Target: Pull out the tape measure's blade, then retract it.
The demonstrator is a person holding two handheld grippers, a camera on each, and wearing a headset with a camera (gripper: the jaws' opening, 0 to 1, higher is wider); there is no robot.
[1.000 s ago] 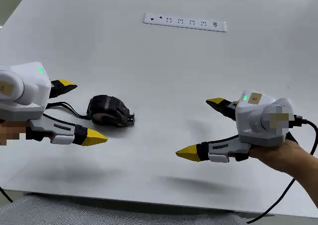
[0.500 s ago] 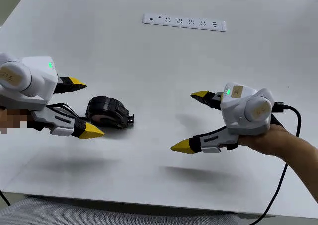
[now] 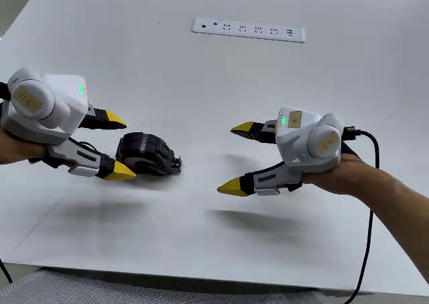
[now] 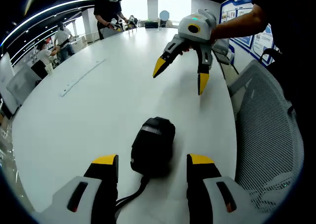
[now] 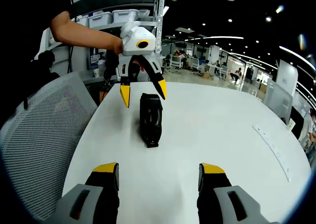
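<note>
My left gripper point(image 3: 123, 148) holds its fingers point(image 3: 112, 172) spread open around the end of the tape measure point(image 3: 146, 154), which lies on the surface point(image 3: 201, 76). The right gripper point(image 3: 229, 158), also open, hovers well apart. If I close off-centre, the case may skid or twist, turning the blade hook away from the right fingers.

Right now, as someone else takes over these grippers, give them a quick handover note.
Left gripper: jaws open, straddling one end of the tape measure, not clamped on it.
Right gripper: jaws open, empty, above the table, pointing toward the tape measure, apart from it.
Tape measure lies on the table, blade not pulled out.
Done: nothing yet. Left: grip the case, pull the blade out, retract it.
</note>
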